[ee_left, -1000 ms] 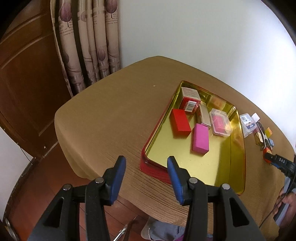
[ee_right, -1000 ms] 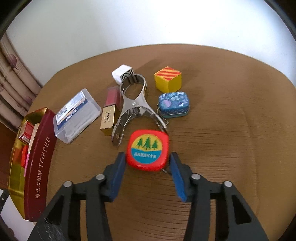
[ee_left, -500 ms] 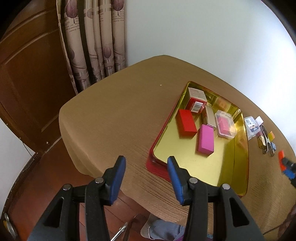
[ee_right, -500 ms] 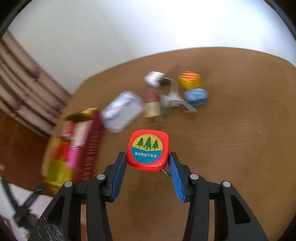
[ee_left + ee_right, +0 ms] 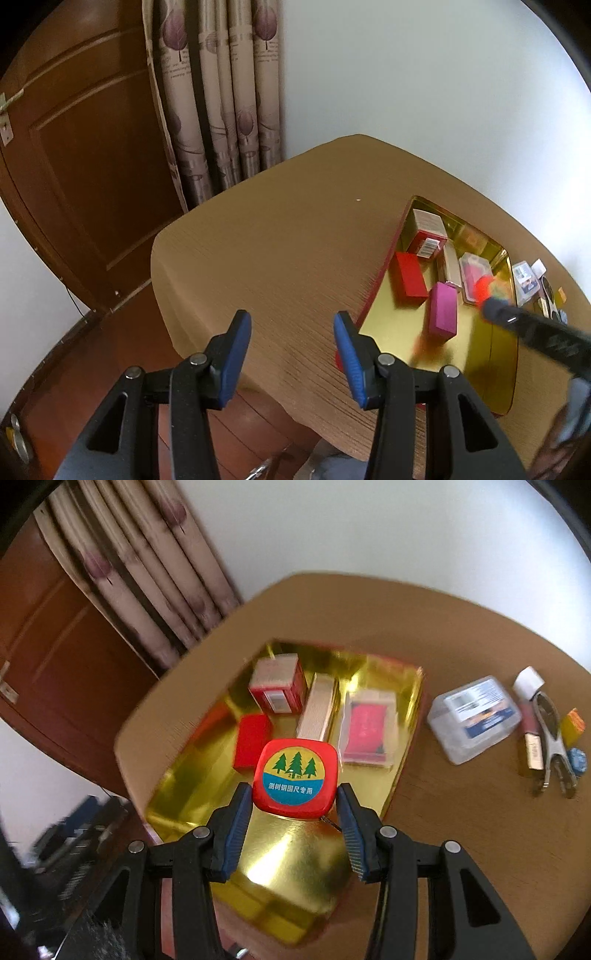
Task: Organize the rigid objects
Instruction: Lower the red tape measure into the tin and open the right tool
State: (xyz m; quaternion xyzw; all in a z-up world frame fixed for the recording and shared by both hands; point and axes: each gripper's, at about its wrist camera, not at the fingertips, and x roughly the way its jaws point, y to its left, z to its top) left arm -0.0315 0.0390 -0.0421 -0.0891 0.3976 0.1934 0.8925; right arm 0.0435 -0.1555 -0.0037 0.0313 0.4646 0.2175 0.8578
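Change since a second ago: the right gripper (image 5: 293, 812) has carried the square red tape measure with a pine-tree label (image 5: 295, 778) from the bare tabletop, where it sat by the loose items, across to above the gold-lined tray with red outer walls (image 5: 192, 775); the left gripper (image 5: 291, 354) has barely shifted.
Right tongs: clamped on the tape measure, one blue pad on each side of its case.
Left tongs: jaws apart with nothing between them, hovering over the near edge of the brown ribbed tablecloth (image 5: 280, 236), just left of the tray.
Tape measure position: held in the air over the tray's open near half; in the left wrist view it is only a red blur at the tip of the right tool.
Tray contents: a red-and-white carton with a barcode (image 5: 277, 686) at the far end, a flat red box (image 5: 253, 743) in front of it, a long pale beige box (image 5: 317, 709) in the middle, a clear plastic case with a red card inside (image 5: 369, 728) to the right, and a magenta rectangular box (image 5: 442, 312) seen from the left wrist.
Outside the tray: a clear plastic box with a blue-and-white label (image 5: 474, 718) lies just beside its right wall; farther right sit a metal spring clip (image 5: 554, 746), a lipstick tube (image 5: 532, 738), a small white block (image 5: 530, 679), a yellow striped cube (image 5: 573, 725) and a small blue tin (image 5: 577, 760).
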